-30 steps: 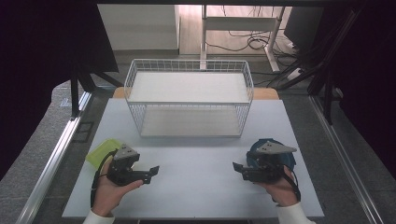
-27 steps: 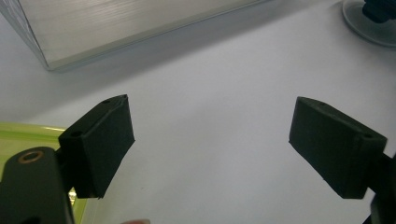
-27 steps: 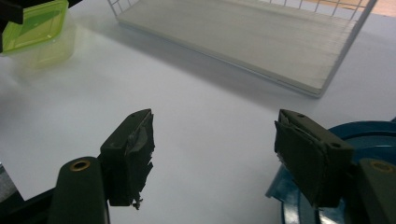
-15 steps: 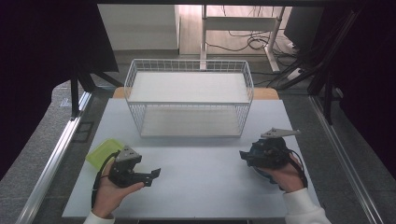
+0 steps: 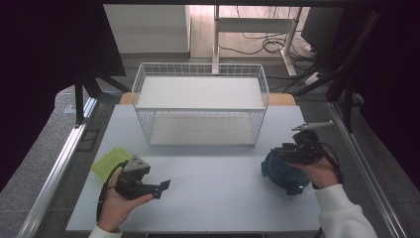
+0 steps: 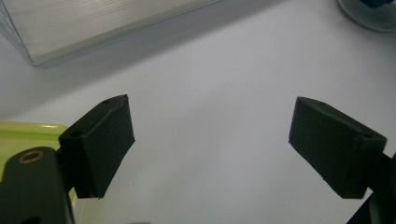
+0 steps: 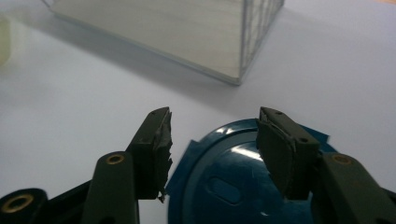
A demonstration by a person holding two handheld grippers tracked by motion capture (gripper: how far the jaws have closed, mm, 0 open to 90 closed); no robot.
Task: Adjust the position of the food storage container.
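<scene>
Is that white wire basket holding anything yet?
Empty: the wire basket has bare shelves; the blue lid lies outside on the table.

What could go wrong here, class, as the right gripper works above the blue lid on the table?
The right gripper hangs over the blue lid, its jaws just closing with nothing gripped; a flat lid may slip from them. The wire basket stands close ahead, so a hasty lift might knock it.

Right claw (image 7: 212, 149): jaws have just been closing, now parted above the dark blue lid (image 7: 233, 186), not pressing it. Wire basket (image 7: 187, 32) stands beyond on the white bench (image 7: 70, 102).
</scene>
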